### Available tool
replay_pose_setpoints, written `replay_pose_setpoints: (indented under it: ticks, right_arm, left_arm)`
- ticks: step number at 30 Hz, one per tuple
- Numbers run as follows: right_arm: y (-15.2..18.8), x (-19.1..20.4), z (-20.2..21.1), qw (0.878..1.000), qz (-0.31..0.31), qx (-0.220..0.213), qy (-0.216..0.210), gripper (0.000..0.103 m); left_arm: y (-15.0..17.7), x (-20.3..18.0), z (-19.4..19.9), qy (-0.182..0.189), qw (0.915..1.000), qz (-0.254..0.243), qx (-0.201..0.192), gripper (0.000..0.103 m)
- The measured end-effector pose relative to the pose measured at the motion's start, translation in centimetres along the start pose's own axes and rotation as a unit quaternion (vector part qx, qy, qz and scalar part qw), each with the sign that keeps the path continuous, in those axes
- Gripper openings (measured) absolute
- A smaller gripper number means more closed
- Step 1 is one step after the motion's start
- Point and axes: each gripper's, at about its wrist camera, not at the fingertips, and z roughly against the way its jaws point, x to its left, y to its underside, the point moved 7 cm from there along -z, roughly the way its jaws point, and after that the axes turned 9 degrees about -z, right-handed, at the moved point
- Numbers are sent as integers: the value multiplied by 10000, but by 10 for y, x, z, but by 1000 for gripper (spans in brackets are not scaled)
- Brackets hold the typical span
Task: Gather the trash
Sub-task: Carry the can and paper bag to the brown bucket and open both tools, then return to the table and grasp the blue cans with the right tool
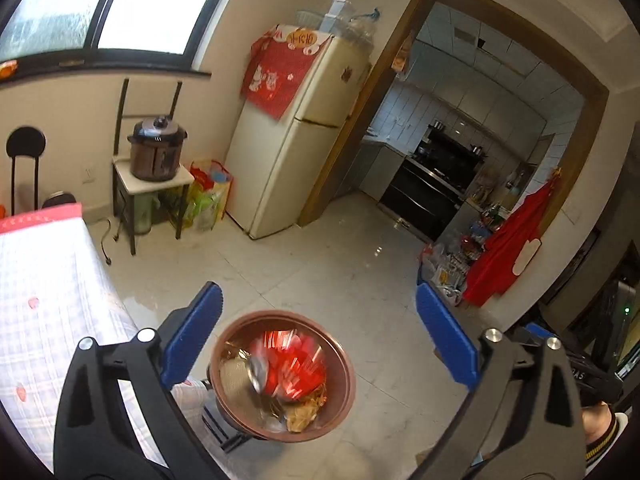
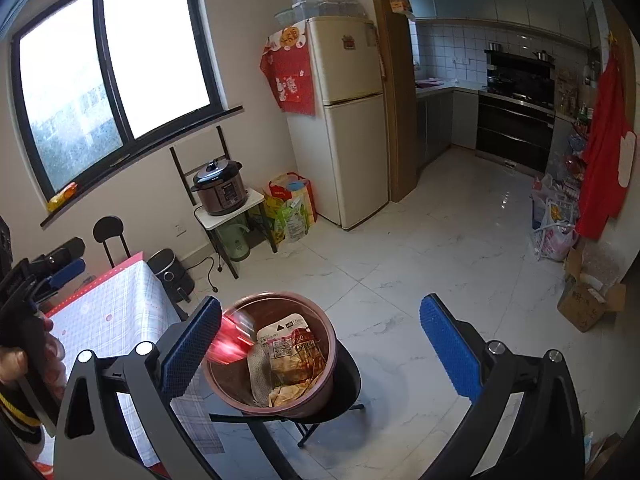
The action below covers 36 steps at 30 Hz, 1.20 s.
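Observation:
A round brown bin (image 1: pixel 349 376) (image 2: pixel 280 295) stands on a black stool (image 2: pixel 348 368) beside the table. It holds snack wrappers (image 2: pixel 294 350) and other rubbish. A blurred red can (image 1: pixel 290 364) (image 2: pixel 230 340) is in the air at the bin's mouth, touching neither gripper. My left gripper (image 1: pixel 318 300) hangs over the bin, open, with nothing between its blue pads. My right gripper (image 2: pixel 320 308) is also open and empty, just above and behind the bin. The left gripper (image 2: pixel 60 270) also shows at the left edge of the right wrist view, held by a hand.
A table with a checked cloth (image 2: pixel 116 312) is left of the bin. A pressure cooker (image 2: pixel 220 190) sits on a small stand by the wall, with bags (image 2: pixel 292 208) and a cream fridge (image 2: pixel 352 120) beside it. A cardboard box (image 2: pixel 588 304) and bags lie at the right wall.

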Motion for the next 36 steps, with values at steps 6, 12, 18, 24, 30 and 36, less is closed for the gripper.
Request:
replay_pose_setpoints:
  ticks: [6,12,18,24,30,36]
  right_arm:
    - [3,-2,7,9999,-129,-43,-14,98]
    - [0,16,10,9997,-154,-101,-141,98]
    - [7,61,12,9989,-62,-49,-465,98]
    - [25,131,12,9960,197,81,-872,98]
    - [51,209,11,9898,569,329,-1266,98]
    - [83,282,10,9805,999,602,-1583,98]
  left_arm:
    - [4,26,27,-496,9987,61,104,97]
    - [1,77,83,-1137,9934,159,4,97]
    - [5,128,153,-1850,9826,132,-91,97]
    - [21,180,233,-2417,9698,281,-158,97]
    - [49,233,311,-3030,9519,442,-101,97]
    - [89,286,385,-3552,9313,786,-158,97]
